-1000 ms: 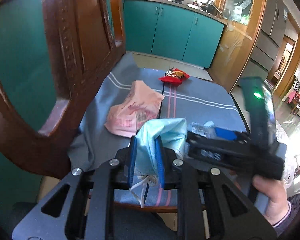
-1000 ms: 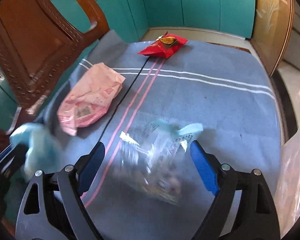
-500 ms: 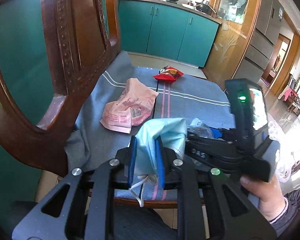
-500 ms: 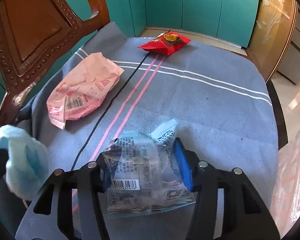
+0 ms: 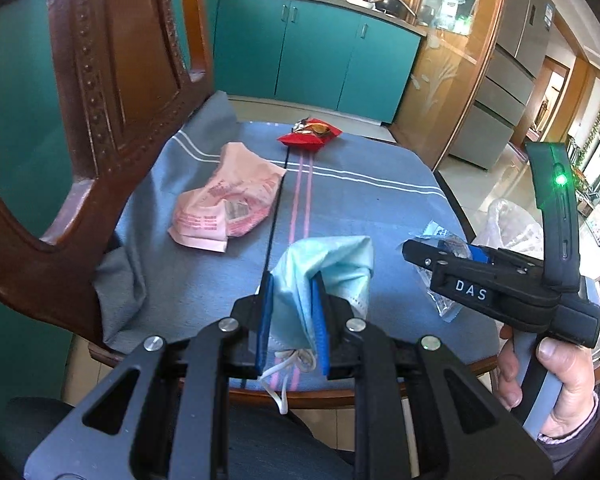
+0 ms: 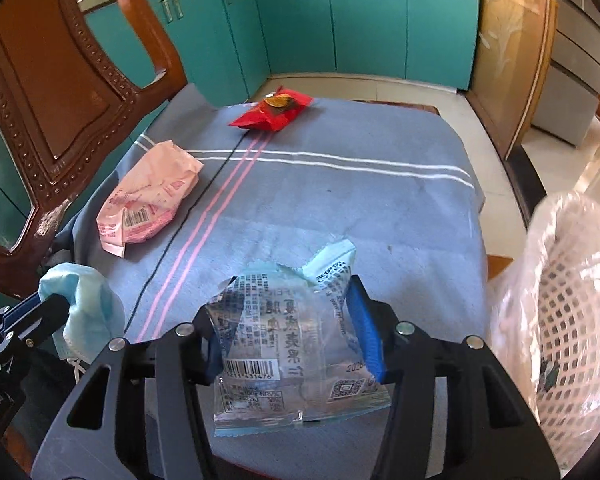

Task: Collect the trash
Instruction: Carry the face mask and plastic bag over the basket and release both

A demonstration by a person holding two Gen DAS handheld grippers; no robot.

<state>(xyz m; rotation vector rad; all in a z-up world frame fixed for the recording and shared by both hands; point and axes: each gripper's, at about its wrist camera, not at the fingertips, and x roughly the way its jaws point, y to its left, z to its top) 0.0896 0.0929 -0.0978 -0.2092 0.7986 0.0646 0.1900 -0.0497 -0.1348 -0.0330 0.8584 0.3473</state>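
My left gripper (image 5: pixel 292 320) is shut on a crumpled light blue face mask (image 5: pixel 332 264), held above the near edge of the table; the mask also shows in the right wrist view (image 6: pixel 80 308). My right gripper (image 6: pixel 296 328) is shut on a clear printed plastic wrapper (image 6: pixel 292 352), lifted off the blue cloth; in the left wrist view this gripper (image 5: pixel 416 250) is at the right. A pink snack bag (image 6: pixel 148 196) lies at the left of the table and a red snack packet (image 6: pixel 272 114) at the far edge.
A blue striped cloth (image 6: pixel 340 200) covers the table. A carved wooden chair back (image 5: pixel 100 100) stands at the left. A white mesh basket lined with a clear plastic bag (image 6: pixel 568 304) stands to the right of the table. Teal cabinets (image 6: pixel 340 28) lie beyond.
My right gripper closed on the clear wrapper and lifted it off the cloth, drawing back toward me. My left gripper kept hold of the mask and pulled back a little.
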